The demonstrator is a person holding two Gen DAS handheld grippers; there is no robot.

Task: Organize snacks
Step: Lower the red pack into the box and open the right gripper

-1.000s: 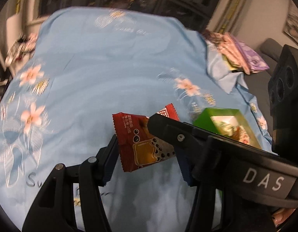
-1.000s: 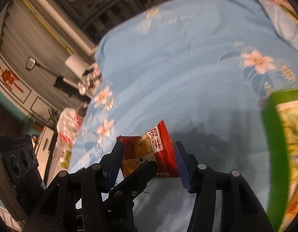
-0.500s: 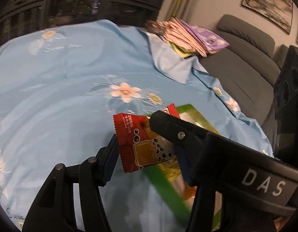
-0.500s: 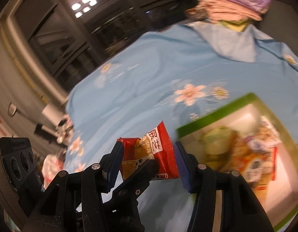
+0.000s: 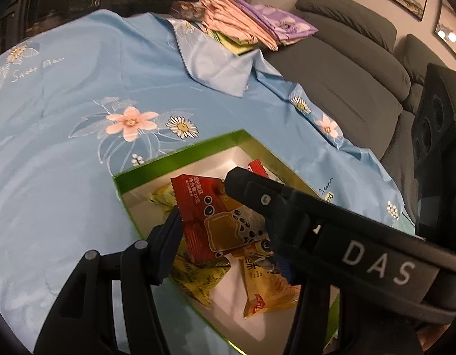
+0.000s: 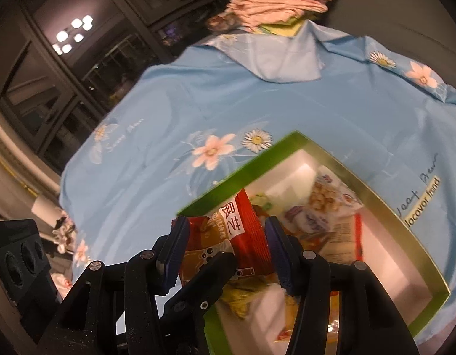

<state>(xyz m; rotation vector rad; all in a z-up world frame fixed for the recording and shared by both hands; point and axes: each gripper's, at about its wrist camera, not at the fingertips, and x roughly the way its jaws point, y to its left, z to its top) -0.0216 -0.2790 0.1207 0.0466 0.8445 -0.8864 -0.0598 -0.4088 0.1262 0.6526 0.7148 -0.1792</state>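
A red snack packet point(image 5: 216, 219) with a brown cartoon print is held between both grippers above a green-rimmed box point(image 5: 180, 152). My left gripper point(image 5: 225, 230) is shut on the red packet. My right gripper point(image 6: 225, 236) is shut on the same red packet point(image 6: 239, 230); its finger crosses the left wrist view. The box point(image 6: 228, 183) has a white floor and holds several yellow, orange and white snack packets point(image 5: 266, 284).
The box lies on a light blue flowered cloth point(image 5: 65, 148). A stack of folded pink and purple cloths point(image 5: 251, 23) sits at the far edge. A grey sofa point(image 5: 361, 68) stands to the right. Dark windows point(image 6: 65, 59) are behind.
Both grippers have carried the red packet to the right, from over bare cloth to above the open green box. The grip on the packet is unchanged.
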